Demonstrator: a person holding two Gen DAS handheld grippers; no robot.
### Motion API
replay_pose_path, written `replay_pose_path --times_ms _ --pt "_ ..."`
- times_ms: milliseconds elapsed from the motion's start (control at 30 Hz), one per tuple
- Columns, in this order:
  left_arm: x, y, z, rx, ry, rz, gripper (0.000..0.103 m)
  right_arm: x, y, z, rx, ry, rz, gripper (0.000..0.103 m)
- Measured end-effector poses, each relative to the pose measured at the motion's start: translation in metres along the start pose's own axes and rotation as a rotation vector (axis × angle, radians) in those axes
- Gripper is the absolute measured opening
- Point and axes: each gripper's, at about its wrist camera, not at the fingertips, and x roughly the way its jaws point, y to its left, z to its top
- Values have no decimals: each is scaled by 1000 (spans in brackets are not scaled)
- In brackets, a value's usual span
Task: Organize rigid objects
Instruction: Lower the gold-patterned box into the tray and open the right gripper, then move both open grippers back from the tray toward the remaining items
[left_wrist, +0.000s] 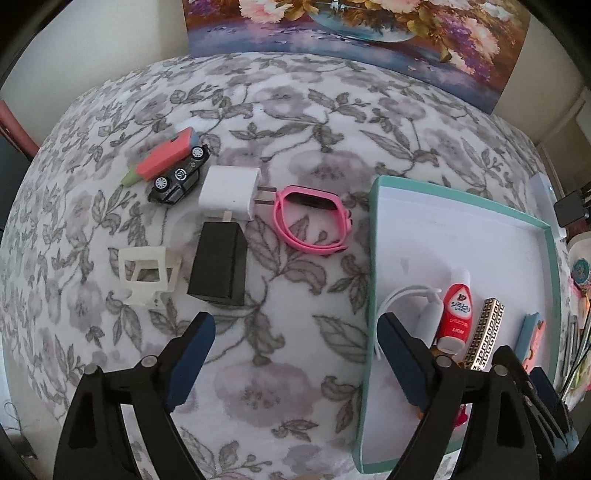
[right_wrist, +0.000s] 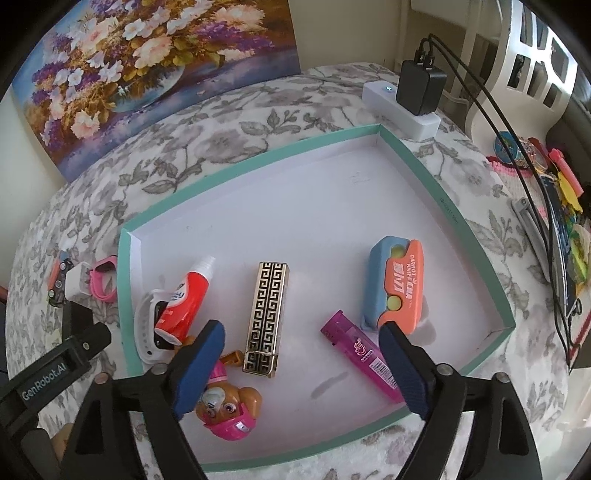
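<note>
Both tongs agape, empty, over teal tray

A: How many things are lying in the tray?

B: Seven: one tube, one white watch, one gold case, one lighter, one carrot knife, one puppy toy.

A: That's six.

B: Right, six. Outside, two chargers are sitting, a white charger and a black charger, plus one toy car, one pink watch, one white frame.
</note>
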Motion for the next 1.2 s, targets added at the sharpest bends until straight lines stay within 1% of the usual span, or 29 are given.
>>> replay_pose_path --times_ms 33,100,200,300,400,567,767,900,1033,1200 --pt "0 0 0 1 -1 4 90 0 1 0 -1 -2 0 93" --pt "0 2 0 0 -2 7 90 -1 2 0 -3 -6 -2 101" --pt "-1 6 1 -8 -7 10 90 -2 3 -1 -5 -10 1 102" --pt "-3 12 2 -21 -14 15 96 -4 5 -1 -5 -15 2 103" --pt "-7 18 6 -36 -18 -3 96 -9 10 -2 -6 -29 9 103" --pt "-14 32 10 -59 -32 11 96 -20 27 -5 -41 -59 28 103" --pt "-24 62 15 -130 -64 14 96 -24 54 -12 -111 -68 40 103" --pt "-29 88 16 -182 -90 40 96 -23 69 -17 -144 -63 41 103" --pt "-31 115 16 -222 -98 61 96 -23 84 -20 -162 -64 46 103" --pt "-33 143 15 -265 -111 71 96 -25 105 -24 -188 -64 59 103"
